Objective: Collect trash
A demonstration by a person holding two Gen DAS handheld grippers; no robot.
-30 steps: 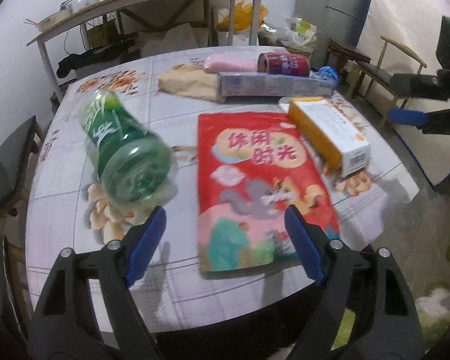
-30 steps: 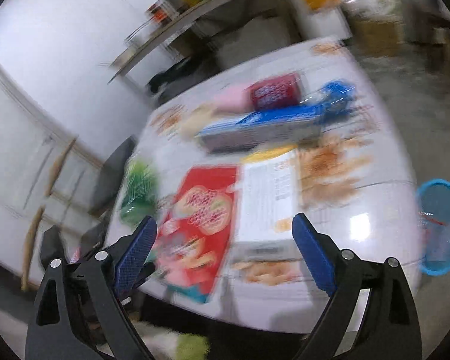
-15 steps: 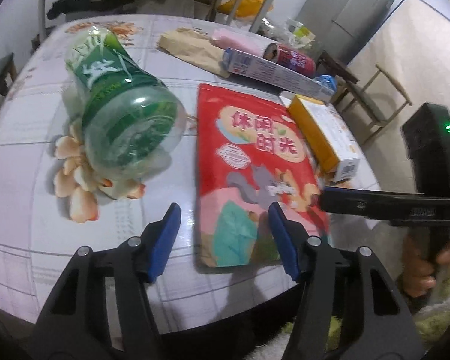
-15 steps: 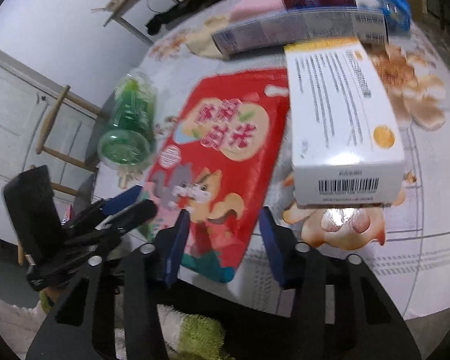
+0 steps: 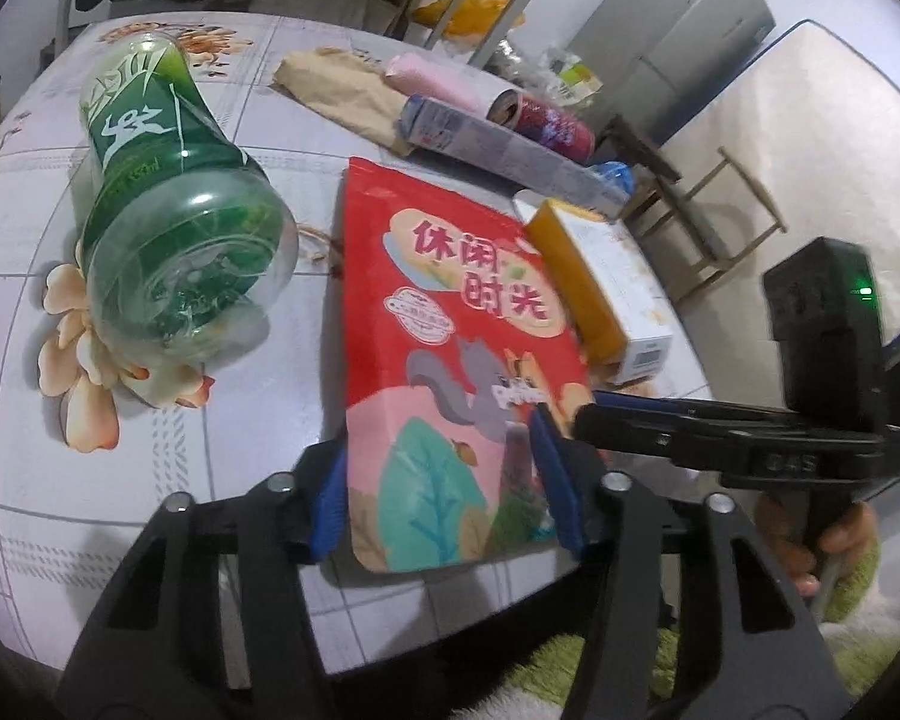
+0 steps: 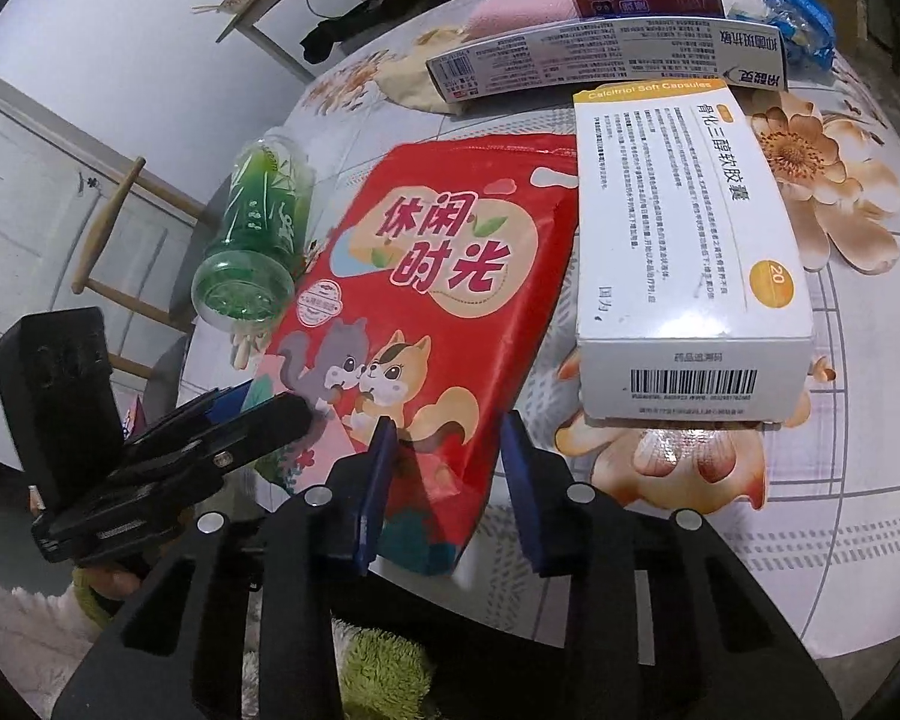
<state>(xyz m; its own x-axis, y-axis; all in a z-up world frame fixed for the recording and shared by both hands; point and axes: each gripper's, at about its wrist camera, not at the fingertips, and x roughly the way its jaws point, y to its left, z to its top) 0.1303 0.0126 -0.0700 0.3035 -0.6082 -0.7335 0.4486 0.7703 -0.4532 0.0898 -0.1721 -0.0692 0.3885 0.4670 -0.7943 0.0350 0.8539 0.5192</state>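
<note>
1. Flowered table (image 5: 150, 540) holds the litter; the red snack bag (image 5: 450, 324) lies flat at its near edge.
2. Left gripper (image 5: 444, 489) and right gripper (image 6: 450, 480) are closing, half open, bag's near end between their jaws.
3. Bag looks light, floppy, slick; pinch its near corners.
</note>
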